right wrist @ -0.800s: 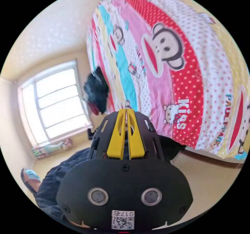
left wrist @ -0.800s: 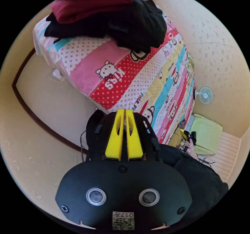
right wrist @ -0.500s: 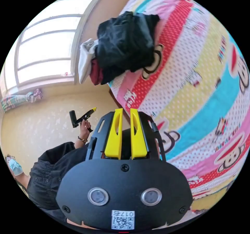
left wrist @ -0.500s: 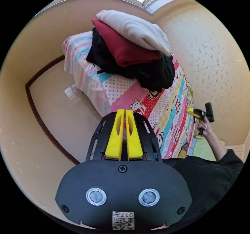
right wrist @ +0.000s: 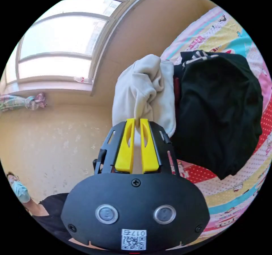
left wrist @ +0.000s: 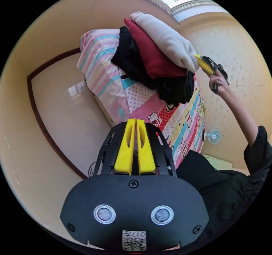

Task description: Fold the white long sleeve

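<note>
The white long sleeve (left wrist: 164, 39) lies folded on top of a pile, over a red garment (left wrist: 154, 60) and a black one (left wrist: 167, 84), at the corner of the bed. In the right gripper view the white long sleeve (right wrist: 144, 96) bunches into a ridge that runs down between my right gripper's (right wrist: 137, 122) yellow jaws, which are shut on it. In the left gripper view the right gripper (left wrist: 199, 59), held in a hand, meets the white garment's edge. My left gripper (left wrist: 136, 122) hangs shut and empty, off the bed's side, well below the pile.
The bed's patterned sheet (left wrist: 181, 118) spreads under the pile. Beige floor (left wrist: 65, 107) with a dark skirting line lies to the left. A small fan (left wrist: 214, 136) stands by the wall. A bright window (right wrist: 62, 45) sits behind the pile. The person's dark sleeve (left wrist: 226, 187) fills the lower right.
The right gripper has travelled up to the pile and its jaws have closed on the white garment's edge. The left gripper stays shut; its view has swung only slightly.
</note>
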{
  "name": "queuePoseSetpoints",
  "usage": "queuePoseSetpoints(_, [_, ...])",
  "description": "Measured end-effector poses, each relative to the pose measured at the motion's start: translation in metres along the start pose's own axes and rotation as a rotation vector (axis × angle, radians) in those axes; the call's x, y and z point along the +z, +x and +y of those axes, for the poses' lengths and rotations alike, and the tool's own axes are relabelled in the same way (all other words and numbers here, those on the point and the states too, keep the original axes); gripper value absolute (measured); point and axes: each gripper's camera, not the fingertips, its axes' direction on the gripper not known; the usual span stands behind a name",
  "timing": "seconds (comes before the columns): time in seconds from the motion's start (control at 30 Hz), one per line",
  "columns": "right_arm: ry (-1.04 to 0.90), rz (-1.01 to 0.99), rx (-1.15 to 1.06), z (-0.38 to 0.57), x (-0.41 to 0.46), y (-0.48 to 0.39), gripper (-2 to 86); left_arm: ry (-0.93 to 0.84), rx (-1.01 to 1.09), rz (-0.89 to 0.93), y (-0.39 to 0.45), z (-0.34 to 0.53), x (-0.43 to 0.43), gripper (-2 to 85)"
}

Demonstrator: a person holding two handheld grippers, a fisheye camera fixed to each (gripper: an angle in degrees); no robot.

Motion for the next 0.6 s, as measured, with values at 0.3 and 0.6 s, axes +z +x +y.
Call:
queuePoseSetpoints(0.3, [0.52,-0.954,-0.276,0.111,-0.177,-0.029,2.4,0.049,0.309,-0.003,0.092,-0.107,0.014,-1.0])
queuePoseSetpoints(0.6, [0.799,-0.681,-0.861,0.275,-0.44,-0.176,2.0,0.014,0.564,0.125,0.215,-0.153,0.117,-1.0])
